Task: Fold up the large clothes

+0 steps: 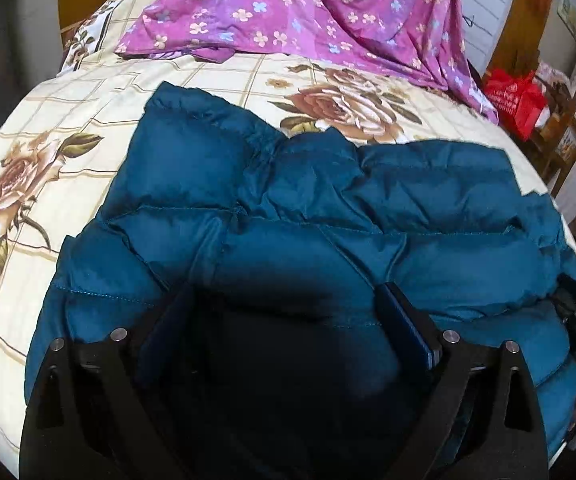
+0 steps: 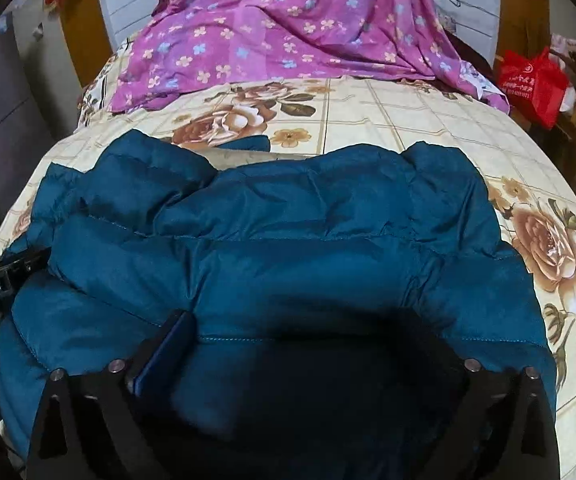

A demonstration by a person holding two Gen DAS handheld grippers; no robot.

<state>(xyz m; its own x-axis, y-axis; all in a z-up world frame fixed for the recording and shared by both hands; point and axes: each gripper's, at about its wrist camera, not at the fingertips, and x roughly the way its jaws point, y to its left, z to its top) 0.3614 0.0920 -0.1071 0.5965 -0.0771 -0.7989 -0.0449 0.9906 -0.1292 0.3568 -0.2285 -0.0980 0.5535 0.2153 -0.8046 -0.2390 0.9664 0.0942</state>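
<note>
Jaws of both grippers wide apart, pressing on nothing. Left gripper (image 1: pixel 288 300) and right gripper (image 2: pixel 299 320) poised over the near part of a teal puffer jacket (image 1: pixel 307 216), padded fabric lying in the shadowed gap between each pair of fingers; whether the pads brush it, cannot tell.

Beneath and beyond the jaws, largest first:

- Bed sheet (image 1: pixel 68 128), cream with a tan grid and big brown roses, spread under everything and reaching well past both sets of fingertips on every side.
- Jacket (image 2: pixel 288 232), lying flat and crumpled on the sheet, directly ahead of and under both jaws, quilted in horizontal seams, puffy edges bunched at its far side. Outer flank beyond the left gripper's left finger, other flank beyond the right gripper's right finger.
- Purple floral cloth (image 1: pixel 295 12), far ahead of the jaws at the head of the bed, draped down onto the sheet, well apart from the jacket (image 2: pixel 272 28).
- Red plastic bag (image 2: pixel 533 86), far ahead and off to the right of the right gripper's jaws, beside the bed on dark wooden furniture; seen also from the left wrist (image 1: pixel 515 98).
- Dark body of the left gripper at the left edge of the right wrist view, beside the jacket's flank.
</note>
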